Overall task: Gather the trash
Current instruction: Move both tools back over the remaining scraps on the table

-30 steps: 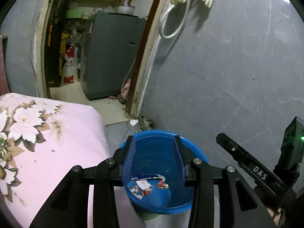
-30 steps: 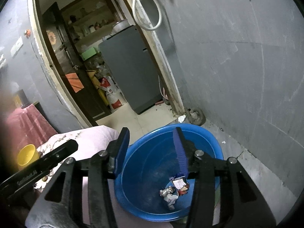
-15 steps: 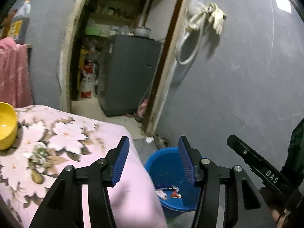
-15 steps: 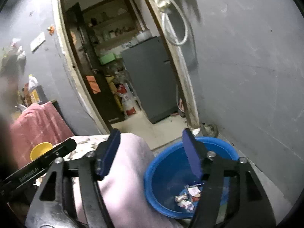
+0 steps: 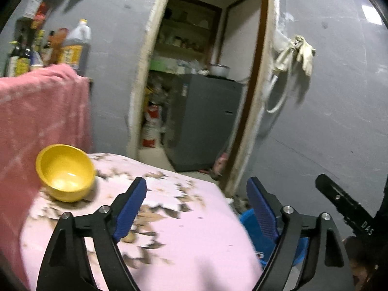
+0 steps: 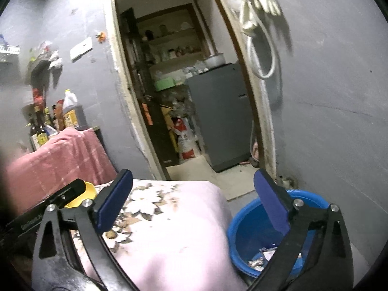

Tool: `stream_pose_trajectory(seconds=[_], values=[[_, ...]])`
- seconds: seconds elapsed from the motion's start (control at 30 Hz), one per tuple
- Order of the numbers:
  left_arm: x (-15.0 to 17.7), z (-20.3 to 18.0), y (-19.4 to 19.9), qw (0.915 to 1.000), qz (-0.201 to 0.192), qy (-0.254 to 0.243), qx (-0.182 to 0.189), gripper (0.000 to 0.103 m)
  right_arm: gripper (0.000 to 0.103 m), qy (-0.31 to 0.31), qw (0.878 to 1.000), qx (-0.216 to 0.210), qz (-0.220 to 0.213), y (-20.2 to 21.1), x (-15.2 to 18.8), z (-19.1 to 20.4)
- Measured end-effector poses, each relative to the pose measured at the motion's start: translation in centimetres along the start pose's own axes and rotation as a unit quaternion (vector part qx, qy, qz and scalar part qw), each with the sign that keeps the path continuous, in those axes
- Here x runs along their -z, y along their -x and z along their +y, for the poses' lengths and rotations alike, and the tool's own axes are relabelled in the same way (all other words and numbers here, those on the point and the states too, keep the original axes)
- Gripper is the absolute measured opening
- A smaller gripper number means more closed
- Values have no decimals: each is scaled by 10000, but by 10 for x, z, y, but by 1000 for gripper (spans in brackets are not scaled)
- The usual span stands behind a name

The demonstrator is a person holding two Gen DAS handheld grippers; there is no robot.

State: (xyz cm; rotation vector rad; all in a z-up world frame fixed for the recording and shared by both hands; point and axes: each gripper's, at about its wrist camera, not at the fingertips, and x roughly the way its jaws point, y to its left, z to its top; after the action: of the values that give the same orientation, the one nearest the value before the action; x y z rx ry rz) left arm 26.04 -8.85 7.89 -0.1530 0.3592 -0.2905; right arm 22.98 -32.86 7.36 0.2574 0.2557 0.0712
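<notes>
A blue basin (image 6: pixel 252 230) stands on the floor to the right of the table, with several crumpled wrappers (image 6: pixel 263 259) at its bottom. In the left wrist view only part of the basin (image 5: pixel 249 220) shows behind the right finger. My left gripper (image 5: pixel 197 208) is open and empty above the pink flowered tablecloth (image 5: pixel 169 237). My right gripper (image 6: pixel 194 203) is open and empty, raised over the table's right edge and the basin. The right gripper's body (image 5: pixel 344 208) shows at the right of the left wrist view.
A yellow bowl (image 5: pixel 65 172) sits on the table at the left, near a pink cloth (image 5: pixel 36 121). Bottles (image 5: pixel 48 51) stand behind it. An open doorway (image 6: pixel 194 121) leads to a room with a grey fridge (image 6: pixel 220 116). Gloves and a hose (image 6: pixel 259 24) hang on the grey wall.
Both grippers have risen and tilted up away from the basin, swinging left over the table. The yellow bowl and bottles have come into view. Both stay open and empty.
</notes>
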Motion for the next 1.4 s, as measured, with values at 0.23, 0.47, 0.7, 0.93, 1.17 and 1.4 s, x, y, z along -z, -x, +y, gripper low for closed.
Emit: stream_pose_trajectory(seconds=[0.23,0.47,0.7,0.93,1.17,1.4], values=[[8,43,29,9974,-352,138,-620,98,103,328,9988,-321,-191,-3,11,43],[20,76,45,9930,-492,149,-1064,99,103,686,9954,-634,-218,-11,22,78],[32,95,52,9896,-591,86,-1310,99,103,950,9918,-845,-135,-24,35,100],[39,107,45,9878,-598,-47,-1436,99,103,1126,9887,-991,73,-43,51,112],[47,120,31,9869,-535,-92,-1522,99,103,1481,9819,-1153,266,-65,63,122],[50,128,11,9877,-322,-181,-1516,99,103,1738,9758,-1253,435,-87,69,127]])
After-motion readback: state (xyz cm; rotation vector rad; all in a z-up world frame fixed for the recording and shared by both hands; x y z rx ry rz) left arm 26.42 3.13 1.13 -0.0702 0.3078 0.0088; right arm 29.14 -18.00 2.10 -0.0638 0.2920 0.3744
